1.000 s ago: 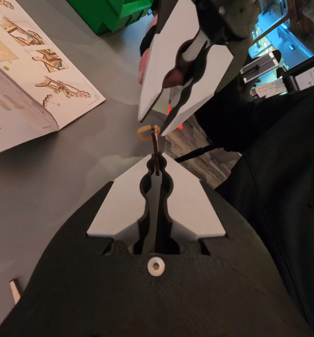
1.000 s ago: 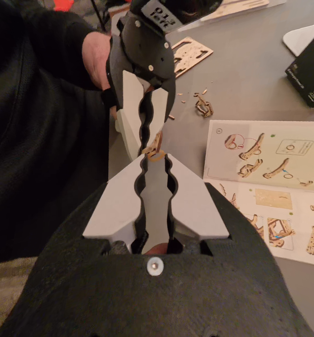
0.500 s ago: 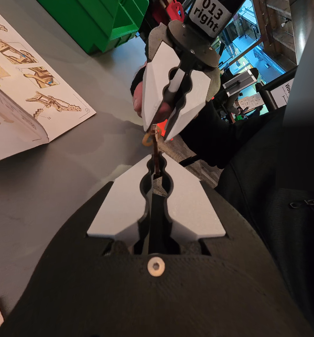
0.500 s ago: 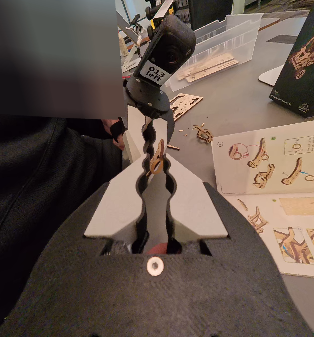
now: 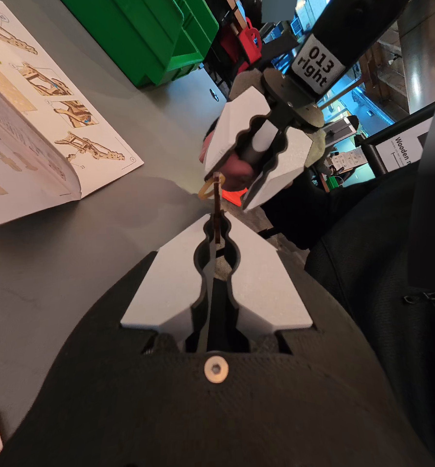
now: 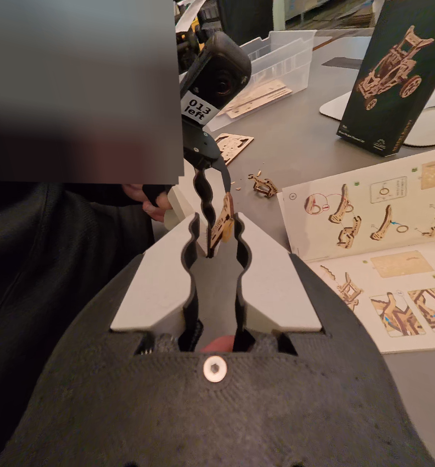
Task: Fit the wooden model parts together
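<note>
while left hand-held gripper (image 5: 216,217) clamps wooden part (image 5: 217,202) | right hand-held gripper (image 6: 215,222) straddles it

Grey bench (image 6: 299,141) with kit items.
On it lie an open manual (image 6: 363,227), green bins (image 5: 145,38), a dark box (image 6: 388,83), a clear bin (image 6: 282,60), and wooden sheets (image 6: 233,147).

Pale tan laser-cut wooden part (image 6: 222,222) is edged dark brown, with a yellowish rubber ring (image 5: 207,190) on it. Tongs (image 5: 217,219) are finished white with wavy black pads. Bench (image 5: 90,247) is plain grey. Bins (image 5: 145,38) are bright green; the model box (image 6: 388,83) is black.
</note>
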The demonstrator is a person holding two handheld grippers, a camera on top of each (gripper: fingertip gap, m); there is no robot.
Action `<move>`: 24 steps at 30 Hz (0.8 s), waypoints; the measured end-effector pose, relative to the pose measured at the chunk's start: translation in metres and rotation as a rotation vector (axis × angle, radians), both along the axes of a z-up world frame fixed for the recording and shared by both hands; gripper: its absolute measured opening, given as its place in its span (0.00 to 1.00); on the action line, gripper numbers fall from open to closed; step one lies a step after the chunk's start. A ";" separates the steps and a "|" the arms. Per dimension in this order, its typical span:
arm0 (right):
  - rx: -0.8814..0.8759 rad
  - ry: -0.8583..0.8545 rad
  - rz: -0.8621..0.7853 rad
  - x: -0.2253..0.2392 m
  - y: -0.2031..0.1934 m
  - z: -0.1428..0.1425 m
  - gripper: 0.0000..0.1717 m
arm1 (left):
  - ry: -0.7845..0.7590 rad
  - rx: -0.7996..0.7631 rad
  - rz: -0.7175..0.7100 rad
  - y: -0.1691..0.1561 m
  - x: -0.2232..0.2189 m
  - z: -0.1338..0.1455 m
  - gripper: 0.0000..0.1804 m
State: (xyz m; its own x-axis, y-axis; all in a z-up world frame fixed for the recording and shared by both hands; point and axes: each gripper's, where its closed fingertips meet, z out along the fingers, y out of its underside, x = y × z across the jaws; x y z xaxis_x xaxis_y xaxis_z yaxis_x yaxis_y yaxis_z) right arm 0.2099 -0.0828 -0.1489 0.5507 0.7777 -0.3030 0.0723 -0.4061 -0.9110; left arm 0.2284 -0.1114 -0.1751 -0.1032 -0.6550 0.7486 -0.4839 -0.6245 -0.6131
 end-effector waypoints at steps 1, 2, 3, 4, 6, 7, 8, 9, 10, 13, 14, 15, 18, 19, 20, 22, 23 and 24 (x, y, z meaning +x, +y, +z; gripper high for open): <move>-0.006 0.016 -0.014 0.000 0.000 0.001 0.15 | -0.009 -0.012 0.008 0.001 0.001 0.001 0.01; -0.011 0.027 -0.024 0.000 0.000 0.002 0.18 | -0.015 -0.022 0.019 0.002 0.001 0.002 0.01; -0.008 0.028 -0.040 0.002 0.001 0.002 0.19 | -0.019 -0.026 0.027 0.004 0.001 0.003 0.01; -0.002 0.030 -0.056 0.004 0.002 0.002 0.19 | -0.022 -0.028 0.037 0.006 0.001 0.003 0.01; -0.013 0.055 -0.070 0.006 0.002 0.003 0.19 | -0.030 -0.035 0.045 0.007 0.001 0.004 0.01; -0.012 0.061 -0.084 0.007 0.003 0.004 0.17 | -0.031 -0.035 0.048 0.007 0.001 0.004 0.00; -0.004 0.059 -0.095 0.009 0.003 0.004 0.15 | -0.030 -0.033 0.049 0.008 0.001 0.004 0.00; 0.008 0.047 -0.109 0.011 0.004 0.005 0.13 | -0.028 -0.031 0.049 0.008 0.002 0.004 0.01; 0.024 0.025 -0.119 0.011 0.004 0.004 0.12 | -0.024 -0.026 0.049 0.007 0.002 0.004 0.01; 0.058 -0.086 -0.144 0.012 0.006 -0.001 0.08 | -0.014 -0.004 0.048 0.006 0.003 0.002 0.01; 0.056 -0.105 -0.143 0.010 0.006 -0.003 0.08 | -0.013 0.001 0.047 0.006 0.004 0.002 0.01; 0.061 -0.110 -0.147 0.009 0.007 -0.003 0.07 | -0.011 0.006 0.046 0.006 0.004 0.002 0.01; 0.084 -0.155 -0.178 0.012 0.009 -0.004 0.03 | 0.002 0.022 0.049 0.006 0.004 0.000 0.01; 0.101 -0.164 -0.184 0.012 0.009 -0.002 0.01 | 0.003 0.021 0.050 0.006 0.004 0.001 0.01; 0.117 -0.185 -0.186 0.013 0.009 -0.001 0.00 | 0.002 0.017 0.050 0.006 0.004 0.001 0.01; 0.145 -0.265 -0.179 0.015 0.009 -0.004 0.00 | 0.015 0.022 0.050 0.006 0.004 -0.001 0.01; 0.161 -0.300 -0.174 0.015 0.009 -0.005 0.00 | 0.019 0.018 0.049 0.006 0.004 -0.001 0.01; 0.174 -0.340 -0.162 0.015 0.008 -0.006 0.00 | 0.025 0.014 0.046 0.005 0.004 -0.002 0.01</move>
State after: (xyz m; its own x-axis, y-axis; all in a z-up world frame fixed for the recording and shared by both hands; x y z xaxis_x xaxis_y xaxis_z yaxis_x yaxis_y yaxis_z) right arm 0.2252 -0.0743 -0.1549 0.7165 0.6961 0.0455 0.3289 -0.2795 -0.9021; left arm 0.2325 -0.1061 -0.1773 -0.0543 -0.6694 0.7409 -0.4698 -0.6377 -0.6105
